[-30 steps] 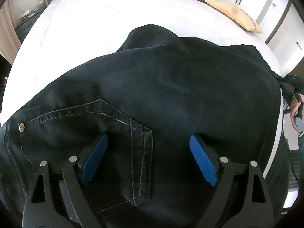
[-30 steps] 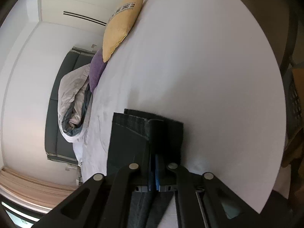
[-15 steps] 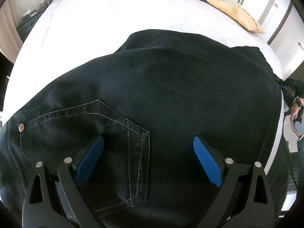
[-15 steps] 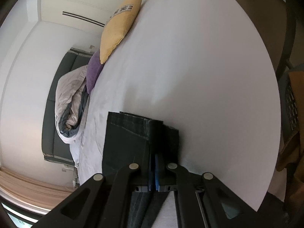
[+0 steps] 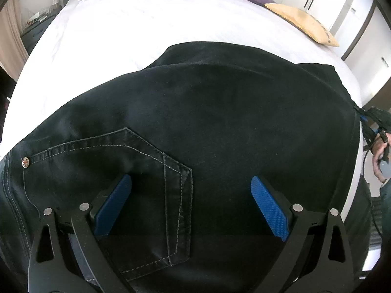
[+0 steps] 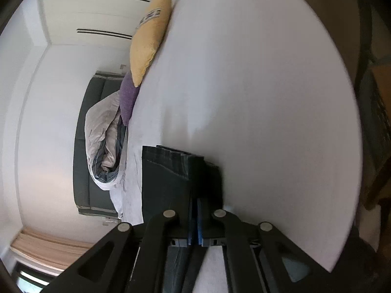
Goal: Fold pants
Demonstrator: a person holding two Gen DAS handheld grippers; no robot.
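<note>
A pair of black denim pants (image 5: 220, 112) lies spread over the white sheet of a bed (image 5: 146, 24), filling most of the left wrist view, with a stitched back pocket (image 5: 110, 183) and a small metal rivet (image 5: 25, 162) at its upper corner on the left. The left gripper (image 5: 190, 202) hangs just above the seat of the pants with its blue textured pads (image 5: 268, 207) set far apart, one over the pocket and the other over plain cloth, neither pinching a fold; nothing is gripped between them. At the right edge of that view a hand (image 5: 380, 156) holds the other tool at the far hem. In the right wrist view the right gripper (image 6: 195, 210) has its blue pads drawn tight together on the stacked hem ends of the pants (image 6: 171, 171), whose layered cuff edges stick out beyond the fingertips above the white sheet (image 6: 256, 97). Further up the bed sit a yellow cushion (image 6: 149, 36), a purple cushion (image 6: 128, 97) and a bunched pale grey duvet (image 6: 105, 134) against a dark headboard (image 6: 83, 122).
</note>
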